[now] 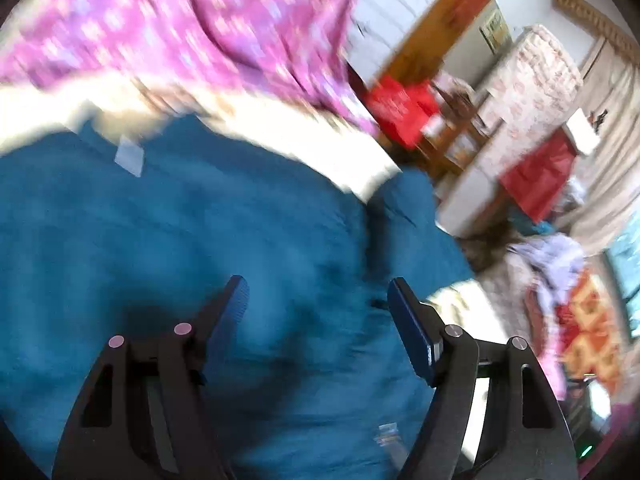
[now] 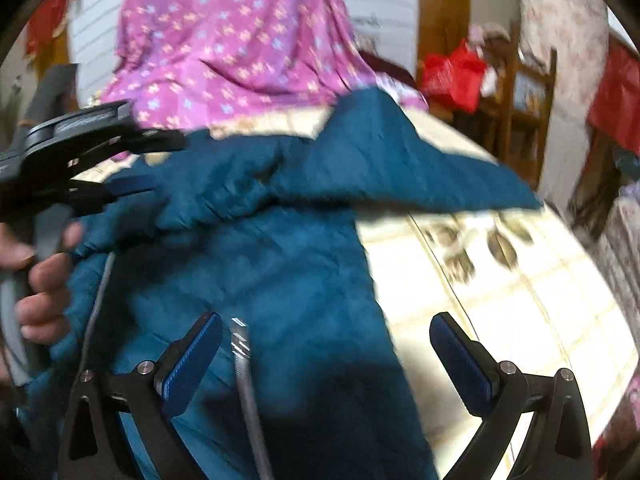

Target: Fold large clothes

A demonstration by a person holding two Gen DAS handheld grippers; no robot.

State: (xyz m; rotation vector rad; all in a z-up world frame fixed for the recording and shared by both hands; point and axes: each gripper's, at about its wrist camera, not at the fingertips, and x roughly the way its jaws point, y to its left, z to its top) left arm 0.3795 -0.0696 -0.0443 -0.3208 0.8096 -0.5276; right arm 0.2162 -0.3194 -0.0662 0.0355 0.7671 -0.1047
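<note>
- your left gripper (image 1: pixel 316 308) has its two blue-padded fingers (image 1: pixel 408 328) spread apart, with nothing pinched between them; it hangs over the teal quilted jacket (image 1: pixel 180 240), and the view is blurred.
- your right gripper (image 2: pixel 326 352) also stands wide apart, its pads clear of the cloth; the left finger sits above the jacket, the right one above the cream patterned bed cover (image 2: pixel 500 280).
- the jacket lies spread on that bed cover, filling the near left of the scene, with one sleeve (image 2: pixel 420 168) stretched out to the right.
- a grey zipper strip (image 2: pixel 248 392) runs along the jacket between your right gripper's fingers.
- a purple flowered cloth (image 2: pixel 224 40) lies at the far side, beyond the jacket.
- in the right wrist view your left hand (image 2: pixel 40 280) grips its tool at the left edge, just beside the jacket.
</note>
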